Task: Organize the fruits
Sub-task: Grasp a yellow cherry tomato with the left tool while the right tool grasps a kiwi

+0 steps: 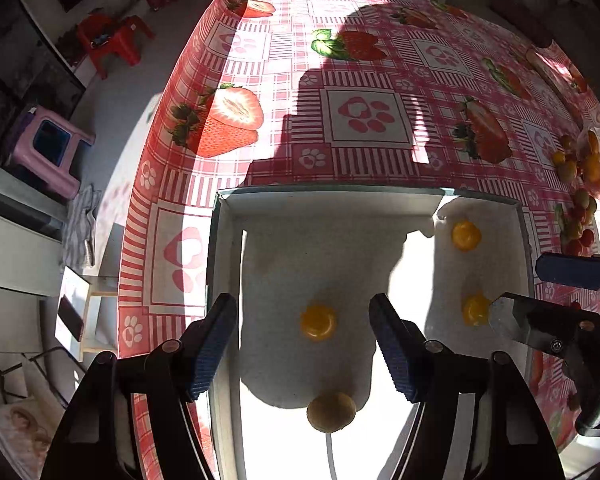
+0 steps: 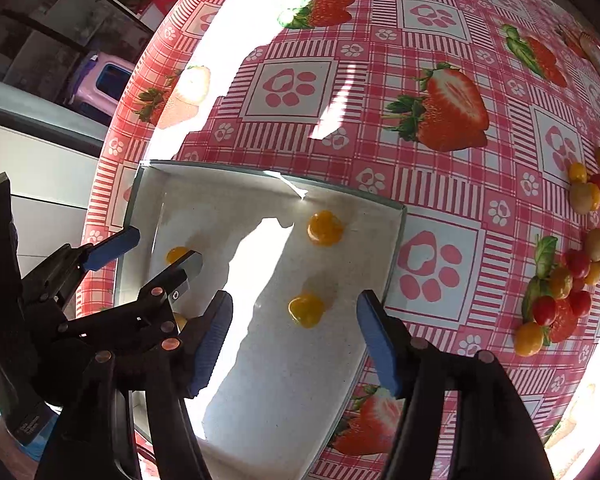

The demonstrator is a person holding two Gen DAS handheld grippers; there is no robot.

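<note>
Yellow fruits: one (image 1: pixel 318 322) lies between left gripper (image 1: pixel 303 350) fingers, untouched; another (image 2: pixel 306 310) between right gripper (image 2: pixel 296 340) fingers, likewise free. Both grippers point steeply down over white tray (image 1: pixel 332 202), jaws wide apart, nothing held. Mixed fruit pile (image 2: pixel 564 284) lies right of right fingers, on tablecloth (image 2: pixel 380 80).

The right gripper (image 2: pixel 296 334) hangs spread over a white tray (image 2: pixel 392 240), a yellow fruit (image 2: pixel 306 311) lying loose between its fingers; mixed fruits (image 2: pixel 560 292) heap at three o'clock.
</note>
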